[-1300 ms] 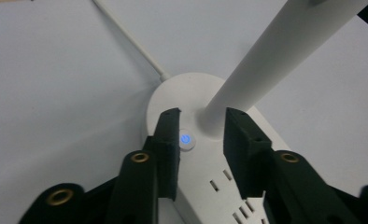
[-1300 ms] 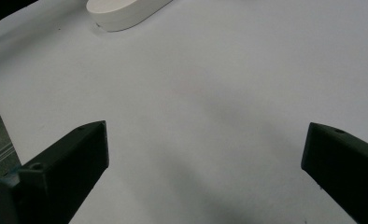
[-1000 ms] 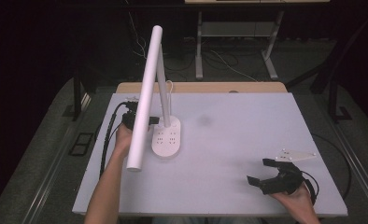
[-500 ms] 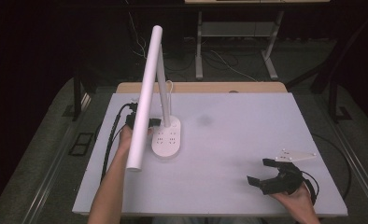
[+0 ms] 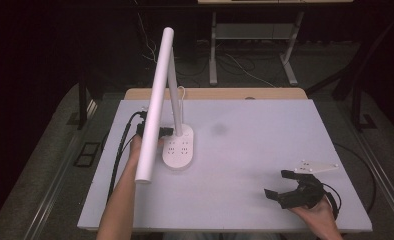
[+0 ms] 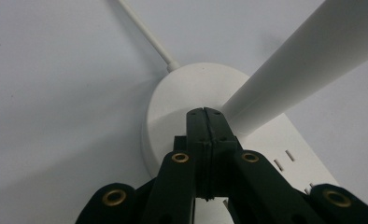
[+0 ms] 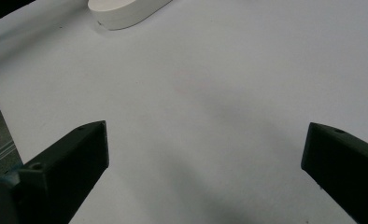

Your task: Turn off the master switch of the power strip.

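Note:
A white desk lamp stands at the left of the pale table (image 5: 255, 150). Its oval base (image 5: 181, 150) carries sockets, and its long tube head (image 5: 154, 110) slopes toward me over my left forearm. My left gripper (image 5: 166, 131) is shut with nothing between the jaws. In the left gripper view its tips (image 6: 204, 113) sit at the base's top (image 6: 168, 100), right beside the foot of the lamp's arm (image 6: 303, 60). My right gripper (image 5: 278, 184) rests open near the front right corner. Its jaws stand wide apart (image 7: 205, 149) over bare table, with the lamp base (image 7: 126, 9) far off.
The lamp's white cord (image 6: 145, 30) runs off the base toward the table's back edge. A black cable (image 5: 121, 150) trails from my left gripper along the left side. A wooden strip (image 5: 215, 93) borders the back edge, with dark floor and desk legs (image 5: 212, 50) beyond.
My left gripper has edged slightly toward the lamp base. The right hand has stayed put.

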A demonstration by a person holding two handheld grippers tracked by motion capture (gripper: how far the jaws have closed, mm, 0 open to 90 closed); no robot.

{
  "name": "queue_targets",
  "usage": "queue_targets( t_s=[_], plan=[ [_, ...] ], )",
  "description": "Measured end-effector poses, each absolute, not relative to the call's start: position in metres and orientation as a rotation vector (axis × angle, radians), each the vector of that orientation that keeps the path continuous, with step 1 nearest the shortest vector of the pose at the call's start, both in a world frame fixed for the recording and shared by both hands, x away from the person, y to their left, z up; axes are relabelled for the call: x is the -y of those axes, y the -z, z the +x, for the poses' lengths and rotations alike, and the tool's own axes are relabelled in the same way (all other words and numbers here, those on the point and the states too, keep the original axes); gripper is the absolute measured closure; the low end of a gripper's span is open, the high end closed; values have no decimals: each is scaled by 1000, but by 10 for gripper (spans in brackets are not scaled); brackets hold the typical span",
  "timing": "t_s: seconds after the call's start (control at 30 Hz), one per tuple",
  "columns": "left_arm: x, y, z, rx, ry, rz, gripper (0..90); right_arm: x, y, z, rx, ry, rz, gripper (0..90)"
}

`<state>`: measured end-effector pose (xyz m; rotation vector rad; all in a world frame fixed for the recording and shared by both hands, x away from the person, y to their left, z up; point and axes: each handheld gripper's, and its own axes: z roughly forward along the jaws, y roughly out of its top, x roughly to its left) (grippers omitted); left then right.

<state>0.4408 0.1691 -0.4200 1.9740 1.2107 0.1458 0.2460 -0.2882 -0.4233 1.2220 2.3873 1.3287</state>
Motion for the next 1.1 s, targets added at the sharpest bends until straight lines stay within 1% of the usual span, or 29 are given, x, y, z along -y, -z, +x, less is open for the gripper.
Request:
queue_targets(
  t_s=[0.33,0.47,0.73,0.83,1.1],
  plan=[
    [-168,422,441,-1215,-159,1987,900,288,423,246,-2393,-1328,1209,1],
    [-172,424,440,-1221,-141,1951,900,287,423,246,-2391,-1330,1209,1],
    [-168,424,438,-1217,-181,1972,900,285,423,245,-2398,-1326,1212,1],
    [-167,425,436,-1219,-193,1957,900,284,423,245,-2395,-1326,1200,1],
    [-167,425,436,-1241,-179,1949,900,283,422,244,-2400,-1327,1195,1]
  ],
)
